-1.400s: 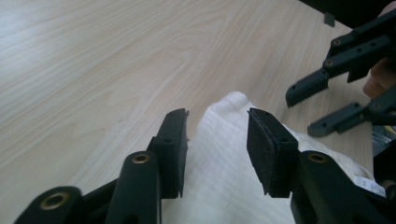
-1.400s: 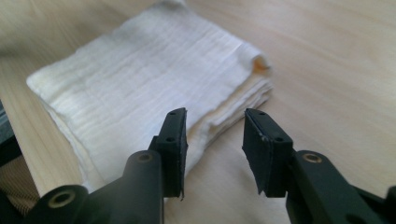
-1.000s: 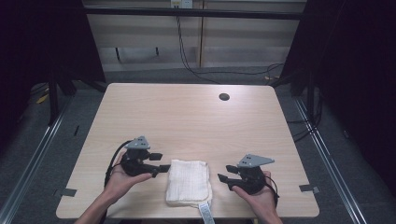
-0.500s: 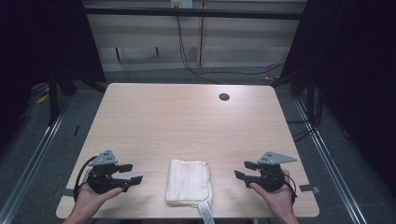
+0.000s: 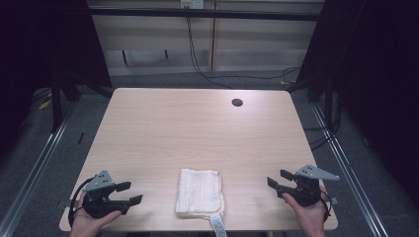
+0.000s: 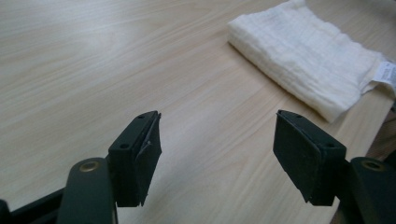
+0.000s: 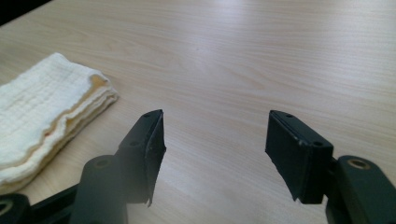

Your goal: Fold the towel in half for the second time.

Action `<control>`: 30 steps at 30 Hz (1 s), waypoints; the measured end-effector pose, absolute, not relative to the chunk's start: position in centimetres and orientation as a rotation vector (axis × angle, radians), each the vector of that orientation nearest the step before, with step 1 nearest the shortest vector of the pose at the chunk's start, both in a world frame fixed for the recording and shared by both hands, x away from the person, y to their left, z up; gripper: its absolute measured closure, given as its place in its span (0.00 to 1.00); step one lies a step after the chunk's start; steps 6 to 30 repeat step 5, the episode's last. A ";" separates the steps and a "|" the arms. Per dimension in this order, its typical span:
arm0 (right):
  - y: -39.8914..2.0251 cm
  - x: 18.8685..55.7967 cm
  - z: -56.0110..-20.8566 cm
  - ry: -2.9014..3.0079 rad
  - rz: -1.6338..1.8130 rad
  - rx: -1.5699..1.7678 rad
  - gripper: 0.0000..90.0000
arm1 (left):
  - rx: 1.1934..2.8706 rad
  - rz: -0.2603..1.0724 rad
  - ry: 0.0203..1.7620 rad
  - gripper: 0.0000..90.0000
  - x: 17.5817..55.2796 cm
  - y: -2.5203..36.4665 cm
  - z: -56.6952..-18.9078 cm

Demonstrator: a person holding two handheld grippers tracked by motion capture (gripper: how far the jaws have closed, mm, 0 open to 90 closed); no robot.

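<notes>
Folded white towel [image 5: 199, 191] at near table [image 5: 197, 128] edge, long axis front-to-back, midway between left tongs [image 5: 129, 193] and right tongs [image 5: 278, 178]. Both spread wide, empty, equally near.

Two handheld black grippers, bare hands.
Left gripper [image 5: 127, 193] and right gripper [image 5: 276, 178]: grey triangular top plates, flat black pads [image 6: 299, 156], screw holes, black cables.
</notes>
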State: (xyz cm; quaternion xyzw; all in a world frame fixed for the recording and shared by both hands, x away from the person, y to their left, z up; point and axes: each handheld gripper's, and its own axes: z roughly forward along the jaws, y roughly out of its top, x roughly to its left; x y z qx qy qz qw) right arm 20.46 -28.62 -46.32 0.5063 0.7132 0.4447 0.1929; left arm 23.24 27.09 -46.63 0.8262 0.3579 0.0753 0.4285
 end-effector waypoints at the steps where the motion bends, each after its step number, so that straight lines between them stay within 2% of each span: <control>1: -28.7 20.5 -46.3 1.999 1.249 1.421 0.42 | 2.058 0.182 0.890 0.35 23.2 27.1 -46.6; 30: -28.9 20.6 -46.7 2.004 1.230 1.435 0.42 | 2.046 0.184 0.897 0.35 23.2 26.8 -46.7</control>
